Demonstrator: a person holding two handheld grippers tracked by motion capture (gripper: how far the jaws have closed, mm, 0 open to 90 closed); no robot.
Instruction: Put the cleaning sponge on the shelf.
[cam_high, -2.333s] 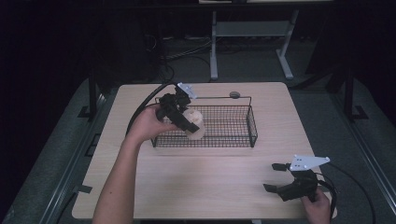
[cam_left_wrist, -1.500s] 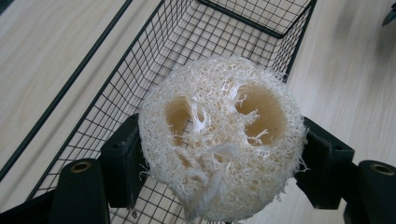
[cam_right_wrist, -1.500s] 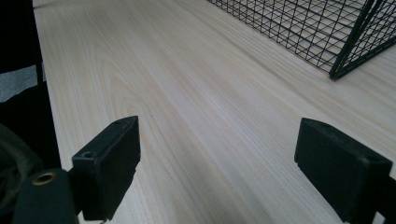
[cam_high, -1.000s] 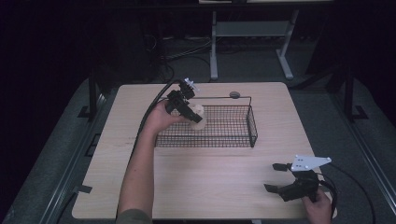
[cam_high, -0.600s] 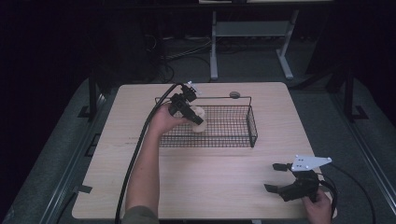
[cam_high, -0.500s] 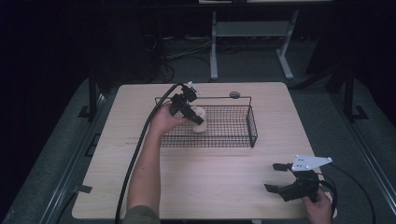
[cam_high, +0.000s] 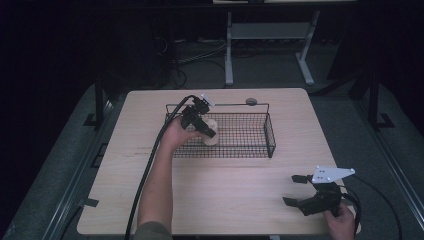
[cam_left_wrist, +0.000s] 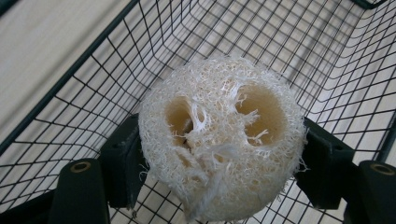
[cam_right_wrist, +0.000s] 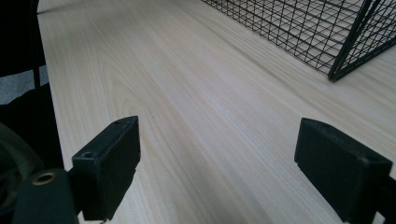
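The loofah (cam_high: 210, 135), seen from the high view, sat in the left gripper (cam_high: 200, 122) at the left end of the wire basket (cam_high: 270, 137) on the bench (cam_high: 225, 185), while the right gripper (cam_high: 305, 197) idled with fingers apart near the bench's right front corner. In the left gripper view the 2 fingers (cam_left_wrist: 123, 168) were clamped on the loofah's (cam_left_wrist: 219, 140) soft sides just above the mesh floor, so a quick release could let it spring, roll or snag its fibres on the wires. In the right gripper view the fingers (cam_right_wrist: 112, 163) stood wide apart over bare wood, well apart from the basket's corner (cam_right_wrist: 345, 51), and posed little risk unless swung into it.

Loofah (cam_high: 210, 134) in basket's (cam_high: 270, 136) left end — right tongs (cam_high: 300, 190) well before it
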